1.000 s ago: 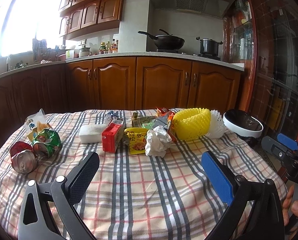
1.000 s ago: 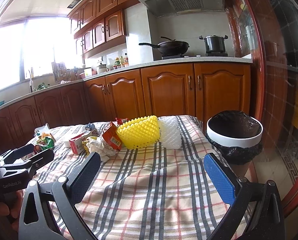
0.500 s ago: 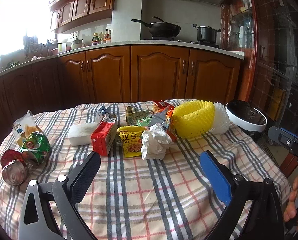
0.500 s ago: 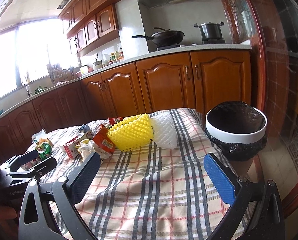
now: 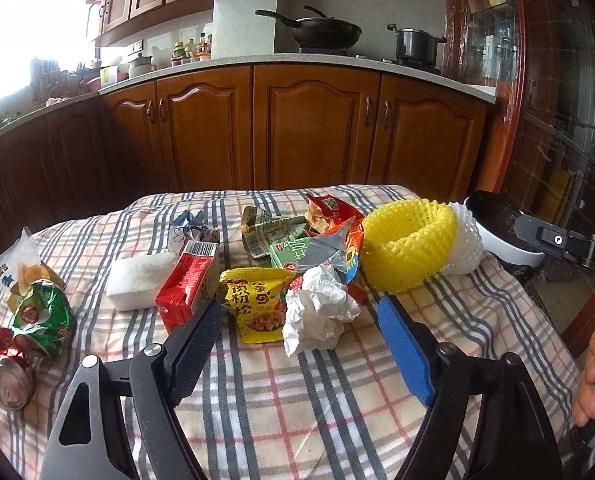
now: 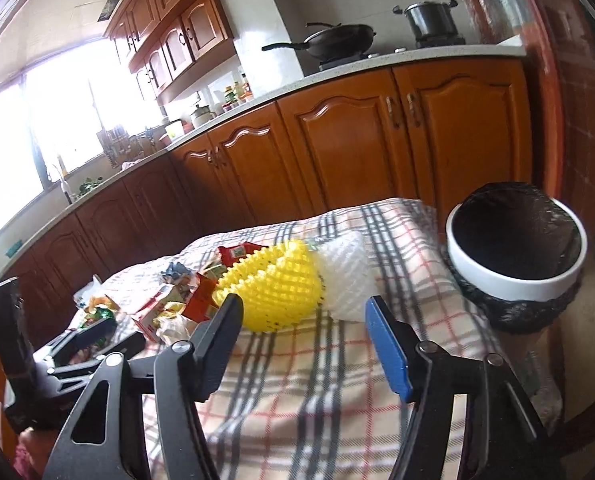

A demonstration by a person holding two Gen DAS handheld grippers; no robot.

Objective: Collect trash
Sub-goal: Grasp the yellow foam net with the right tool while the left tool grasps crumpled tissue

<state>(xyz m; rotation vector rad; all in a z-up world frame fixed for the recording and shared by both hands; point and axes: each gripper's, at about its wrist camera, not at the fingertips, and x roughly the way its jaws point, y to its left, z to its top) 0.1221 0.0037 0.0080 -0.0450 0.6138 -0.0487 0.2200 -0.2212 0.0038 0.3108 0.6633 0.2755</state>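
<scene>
Trash lies on a plaid tablecloth [image 5: 297, 400]. In the left wrist view my open, empty left gripper [image 5: 297, 320] straddles a crumpled white paper [image 5: 317, 312] and a yellow snack packet [image 5: 253, 304]. A red carton [image 5: 187, 292] and a white foam block [image 5: 137, 280] lie to their left. A yellow foam net [image 5: 409, 248] and a white foam net [image 5: 463, 244] lie to the right. My open, empty right gripper [image 6: 303, 316] points at the yellow net [image 6: 273, 296] and white net [image 6: 345, 276]. A white bin with a black liner [image 6: 513, 256] stands at the right table edge.
Crushed cans [image 5: 5, 376] and a green wrapper [image 5: 41, 316] lie at the table's left edge. More wrappers [image 5: 297, 236] sit behind the paper. Wooden kitchen cabinets [image 5: 317, 128] stand beyond the table. The left gripper also shows in the right wrist view [image 6: 73, 344].
Both grippers have moved forward and down toward the trash. The left one now straddles the crumpled paper. The right one has tilted and closed in on the foam nets.
</scene>
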